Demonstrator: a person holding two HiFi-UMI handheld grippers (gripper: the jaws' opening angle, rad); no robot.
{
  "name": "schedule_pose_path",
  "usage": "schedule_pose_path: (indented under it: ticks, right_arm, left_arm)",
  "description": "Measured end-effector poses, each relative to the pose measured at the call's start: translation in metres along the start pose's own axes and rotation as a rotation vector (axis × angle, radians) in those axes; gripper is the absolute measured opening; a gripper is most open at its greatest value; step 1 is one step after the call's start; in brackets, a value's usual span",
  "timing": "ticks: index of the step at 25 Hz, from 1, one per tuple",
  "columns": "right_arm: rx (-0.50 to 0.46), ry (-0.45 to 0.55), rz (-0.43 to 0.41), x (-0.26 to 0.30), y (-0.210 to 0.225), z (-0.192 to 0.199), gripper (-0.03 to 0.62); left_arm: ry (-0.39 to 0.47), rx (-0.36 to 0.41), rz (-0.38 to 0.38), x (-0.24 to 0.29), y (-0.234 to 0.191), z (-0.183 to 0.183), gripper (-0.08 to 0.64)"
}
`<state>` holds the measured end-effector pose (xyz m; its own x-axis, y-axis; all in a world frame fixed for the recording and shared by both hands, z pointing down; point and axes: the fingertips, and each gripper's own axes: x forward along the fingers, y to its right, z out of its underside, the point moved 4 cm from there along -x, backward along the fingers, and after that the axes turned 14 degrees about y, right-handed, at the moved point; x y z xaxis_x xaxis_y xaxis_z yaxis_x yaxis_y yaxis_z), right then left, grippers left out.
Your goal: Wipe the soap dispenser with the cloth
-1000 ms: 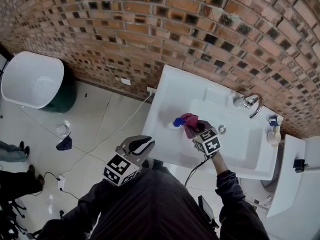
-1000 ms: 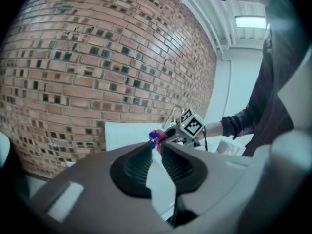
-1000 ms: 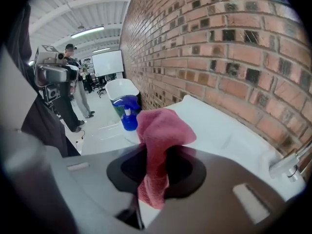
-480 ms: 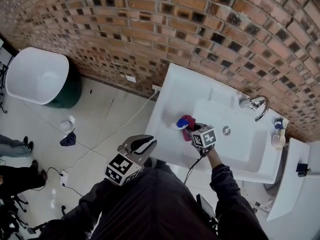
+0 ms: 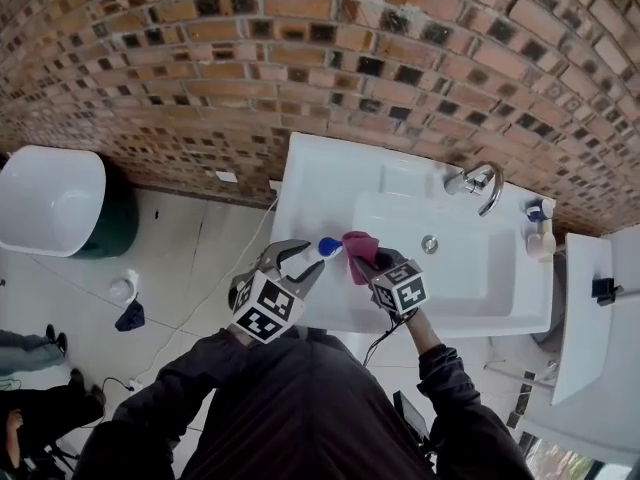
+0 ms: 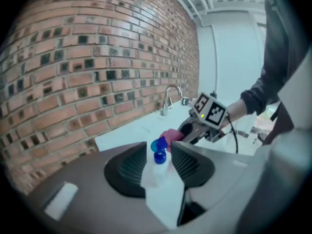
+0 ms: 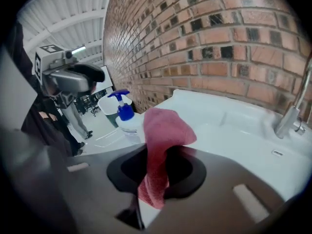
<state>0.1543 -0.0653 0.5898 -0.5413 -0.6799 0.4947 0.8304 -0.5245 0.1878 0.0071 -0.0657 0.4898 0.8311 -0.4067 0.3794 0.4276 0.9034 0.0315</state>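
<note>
The soap dispenser (image 5: 328, 247), a clear bottle with a blue pump, stands on the sink's front left rim. My right gripper (image 5: 368, 264) is shut on a red cloth (image 5: 357, 249), which hangs just right of the pump. In the right gripper view the cloth (image 7: 161, 135) drapes from the jaws, partly covering the dispenser (image 7: 124, 117). My left gripper (image 5: 300, 260) has just been opening its jaws. It points at the dispenser (image 6: 158, 152), which shows in the gap between the pads, a little ahead and untouched.
The white sink (image 5: 310, 183) is set against a brick wall, with a chrome faucet (image 5: 482, 184) at its back and small bottles (image 5: 541, 234) at the far right. A white tub (image 5: 45, 203) stands on the floor to the left. A cable runs across the tiles.
My left gripper has swung from over the floor up to the sink's front left edge, and its jaws have parted. The right gripper has stayed beside the dispenser with the cloth.
</note>
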Motion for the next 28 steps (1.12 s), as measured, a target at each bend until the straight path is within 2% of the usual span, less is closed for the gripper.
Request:
schedule_pose_path:
  ticks: [3, 7, 12, 14, 18, 23, 26, 28]
  right_arm:
    - [0.008, 0.046, 0.020, -0.023, -0.011, -0.003, 0.074]
    - [0.029, 0.077, 0.055, -0.048, -0.022, 0.003, 0.074]
    - [0.055, 0.090, 0.088, -0.067, -0.024, 0.016, 0.074]
    - [0.067, 0.084, 0.098, -0.071, -0.023, 0.019, 0.074]
    - [0.062, 0.085, 0.094, -0.072, -0.024, 0.016, 0.074]
    - [0.036, 0.075, 0.063, -0.067, -0.027, 0.006, 0.074]
    - [0.029, 0.068, 0.048, -0.063, -0.030, -0.002, 0.074]
    - [0.022, 0.055, 0.043, -0.062, -0.030, -0.003, 0.074]
  left_arm:
    - [-0.087, 0.116, 0.080, 0.027, -0.002, 0.001, 0.192]
    - [-0.185, 0.188, 0.190, 0.050, 0.002, 0.013, 0.207]
    - [-0.215, 0.294, 0.231, 0.062, 0.002, 0.017, 0.184]
    - [-0.213, 0.335, 0.281, 0.062, 0.003, 0.017, 0.181]
    - [-0.188, 0.470, 0.467, 0.056, 0.007, 0.019, 0.179]
    - [-0.124, 0.670, 0.808, 0.044, 0.012, 0.024, 0.179]
    - [-0.160, 0.719, 0.949, 0.039, 0.012, 0.025, 0.179]
    - [-0.175, 0.718, 0.991, 0.039, 0.013, 0.025, 0.179]
